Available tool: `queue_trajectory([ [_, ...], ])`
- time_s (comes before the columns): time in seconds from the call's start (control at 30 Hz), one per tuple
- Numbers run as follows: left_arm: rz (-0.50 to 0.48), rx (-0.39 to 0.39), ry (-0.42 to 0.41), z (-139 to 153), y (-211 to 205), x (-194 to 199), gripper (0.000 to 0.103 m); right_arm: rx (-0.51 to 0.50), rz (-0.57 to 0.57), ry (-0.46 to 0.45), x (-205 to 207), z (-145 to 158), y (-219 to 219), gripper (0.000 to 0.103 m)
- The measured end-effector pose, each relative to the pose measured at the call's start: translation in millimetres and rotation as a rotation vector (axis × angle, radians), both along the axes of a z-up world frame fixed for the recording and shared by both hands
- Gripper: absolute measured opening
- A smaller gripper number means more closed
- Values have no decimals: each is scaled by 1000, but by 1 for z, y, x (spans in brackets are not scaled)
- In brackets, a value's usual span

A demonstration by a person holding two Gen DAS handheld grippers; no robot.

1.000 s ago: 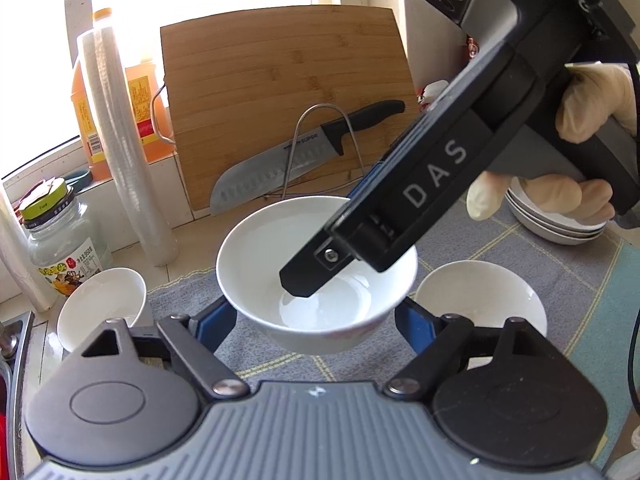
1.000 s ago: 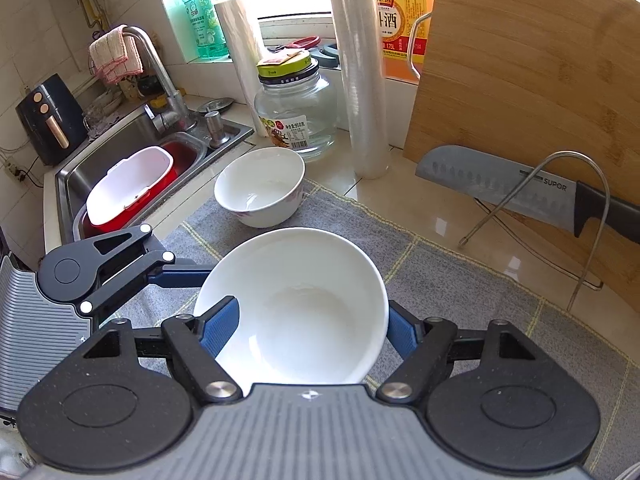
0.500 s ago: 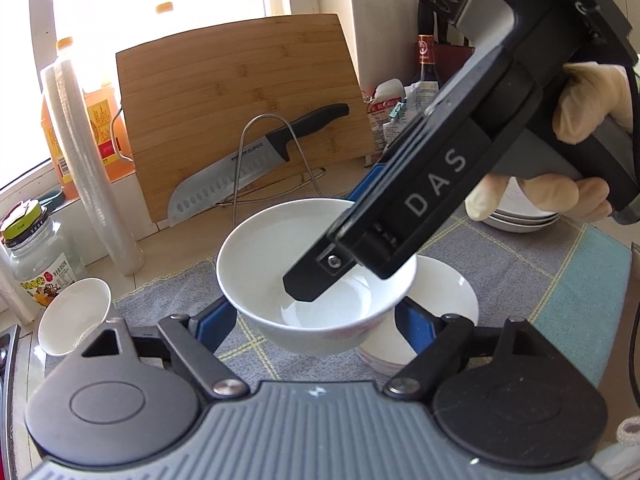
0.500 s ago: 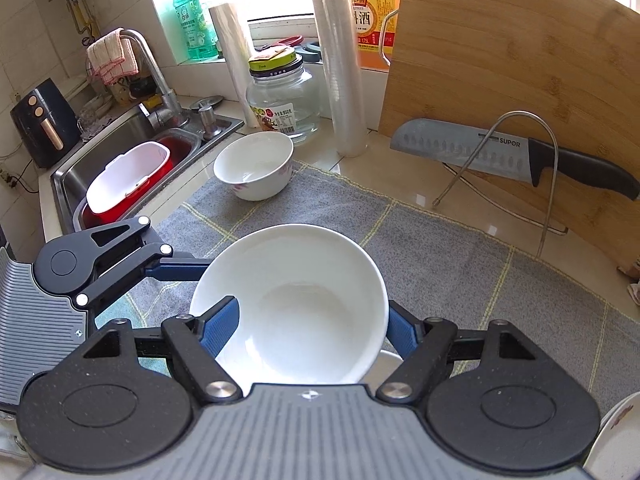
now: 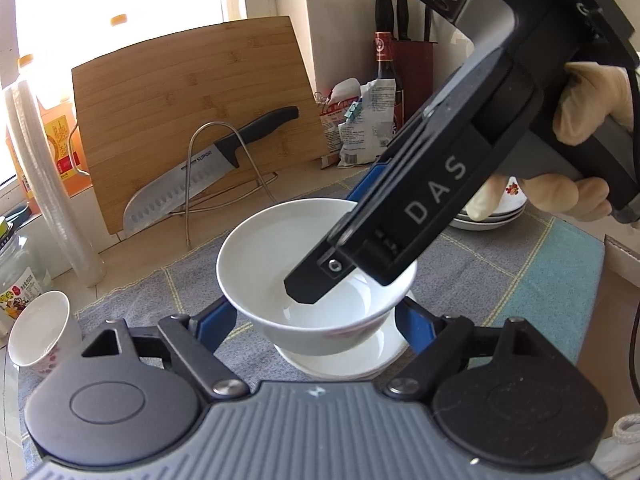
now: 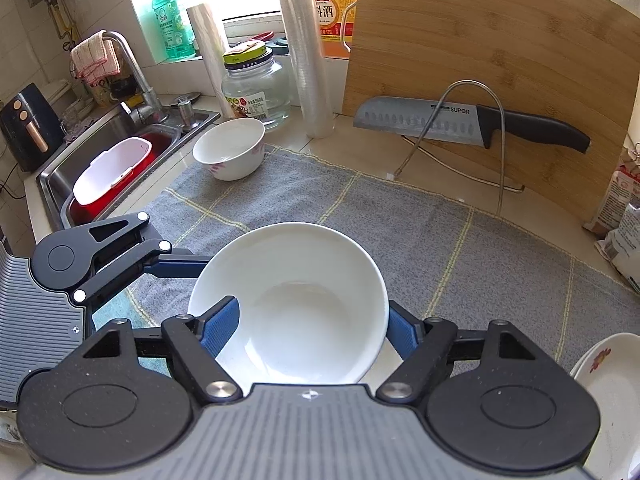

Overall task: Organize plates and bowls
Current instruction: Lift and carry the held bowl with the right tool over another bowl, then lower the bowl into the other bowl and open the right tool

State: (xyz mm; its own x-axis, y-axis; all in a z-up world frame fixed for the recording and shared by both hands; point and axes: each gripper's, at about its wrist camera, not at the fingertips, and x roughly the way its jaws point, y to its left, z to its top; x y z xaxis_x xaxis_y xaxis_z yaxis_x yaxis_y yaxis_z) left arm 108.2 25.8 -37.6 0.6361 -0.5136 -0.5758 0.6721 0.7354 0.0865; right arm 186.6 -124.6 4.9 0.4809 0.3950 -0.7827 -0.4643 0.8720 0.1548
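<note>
we can read "das" in pale letters on the black body of the right gripper, and "supor" on the steel blade of the knife leaning in a wire stand against a bamboo cutting board, well beyond the jaws. the orange bottle has chinese characters on its label.

the white bowl is glossy, round and plain inside. both grippers have it: our left gripper has its blue pads pressed against the outer wall on either side, while the right one pinches the rim with one finger dipping inside. just under the jaws sits another white bowl on the grey checked mat. a smaller bowl with pink flowers sits far ahead-left of the right jaws.
</note>
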Motion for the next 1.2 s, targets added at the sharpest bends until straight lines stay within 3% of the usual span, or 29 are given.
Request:
queue_trajectory([
  [1.2,-38,25,109,-26,-18,15,86,-50,-22,72,8,-35,-9,82],
])
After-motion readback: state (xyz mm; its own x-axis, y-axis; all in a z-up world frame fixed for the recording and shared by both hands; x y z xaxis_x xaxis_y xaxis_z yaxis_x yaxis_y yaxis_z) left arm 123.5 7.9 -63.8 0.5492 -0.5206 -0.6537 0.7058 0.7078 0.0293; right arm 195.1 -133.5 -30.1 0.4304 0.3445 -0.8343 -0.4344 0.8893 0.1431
